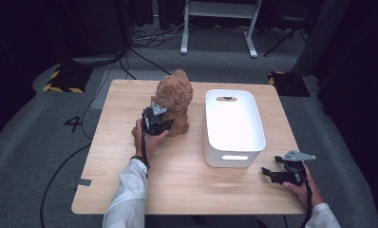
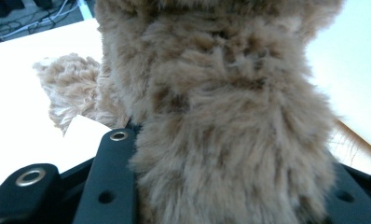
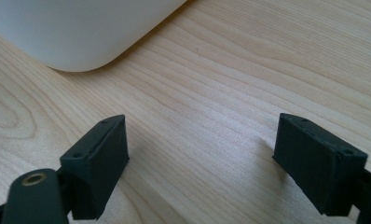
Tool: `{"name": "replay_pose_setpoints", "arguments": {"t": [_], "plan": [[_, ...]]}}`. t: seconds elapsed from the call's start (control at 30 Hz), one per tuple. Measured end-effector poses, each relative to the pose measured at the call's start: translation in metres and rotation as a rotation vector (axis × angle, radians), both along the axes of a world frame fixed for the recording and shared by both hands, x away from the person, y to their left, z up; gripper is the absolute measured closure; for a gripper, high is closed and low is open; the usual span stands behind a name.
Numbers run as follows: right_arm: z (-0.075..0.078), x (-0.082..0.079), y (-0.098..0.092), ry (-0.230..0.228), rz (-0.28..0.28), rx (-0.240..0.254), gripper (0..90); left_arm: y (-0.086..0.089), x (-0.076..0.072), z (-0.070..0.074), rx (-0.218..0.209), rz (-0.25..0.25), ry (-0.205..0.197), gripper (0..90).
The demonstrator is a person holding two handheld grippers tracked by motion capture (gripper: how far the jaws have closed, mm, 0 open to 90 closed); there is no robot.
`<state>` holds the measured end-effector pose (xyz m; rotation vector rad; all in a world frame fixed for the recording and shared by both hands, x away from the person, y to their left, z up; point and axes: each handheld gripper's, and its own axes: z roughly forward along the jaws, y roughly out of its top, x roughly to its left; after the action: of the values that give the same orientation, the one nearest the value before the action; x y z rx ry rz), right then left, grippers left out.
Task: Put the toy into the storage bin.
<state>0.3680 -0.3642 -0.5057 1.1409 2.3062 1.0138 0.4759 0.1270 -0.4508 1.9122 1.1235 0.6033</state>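
At the teddy bear's [image 1: 174, 102] left flank, the left hand-held gripper [image 1: 155, 120] is clamped on the plush, its black jaws sunk into the brown fur on both sides in the left gripper view. That bear sits upright near the middle of the wooden counter [image 1: 130, 156], just beside a white bin [image 1: 233, 127] that stands to its right. Well apart, at the counter's near right corner, the right hand-held gripper [image 1: 277, 174] rests with its jaws wide apart over bare wood, close to the bin's rounded corner.
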Motion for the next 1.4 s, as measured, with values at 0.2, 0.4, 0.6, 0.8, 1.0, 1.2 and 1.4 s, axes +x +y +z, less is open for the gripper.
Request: {"name": "replay_pose_setpoints", "arguments": {"t": [0.2, 0.4, 0.6, 0.8, 1.0, 1.2, 1.4], "plan": [[0.000, 0.001, 0.000, 0.003, 0.002, -0.001, 16.7, 0.003, -0.006, 0.000, -0.014, -0.008, -0.012, 60.7], [0.000, 0.001, 0.000, 0.003, 0.002, -0.001, 16.6, 0.007, -0.011, 0.004, -0.017, -0.023, -0.037, 61.1], [0.000, 0.001, 0.000, 0.003, 0.001, -0.001, 16.6, 0.009, -0.015, 0.008, -0.050, -0.009, -0.053, 61.2], [0.000, 0.001, 0.000, 0.003, 0.001, -0.001, 16.5, 0.012, -0.019, 0.009, -0.067, -0.006, -0.062, 61.2], [0.000, 0.001, 0.000, 0.003, 0.001, -0.001, 16.5, 0.012, -0.022, 0.011, -0.071, -0.003, -0.077, 61.1], [0.000, 0.002, 0.001, 0.004, 0.001, -0.001, 16.3, 0.011, -0.027, 0.018, -0.078, -0.002, -0.089, 61.0], [0.000, 0.002, 0.001, 0.004, 0.000, -0.002, 16.3, 0.007, -0.032, 0.025, -0.085, -0.007, -0.102, 60.8]]}}
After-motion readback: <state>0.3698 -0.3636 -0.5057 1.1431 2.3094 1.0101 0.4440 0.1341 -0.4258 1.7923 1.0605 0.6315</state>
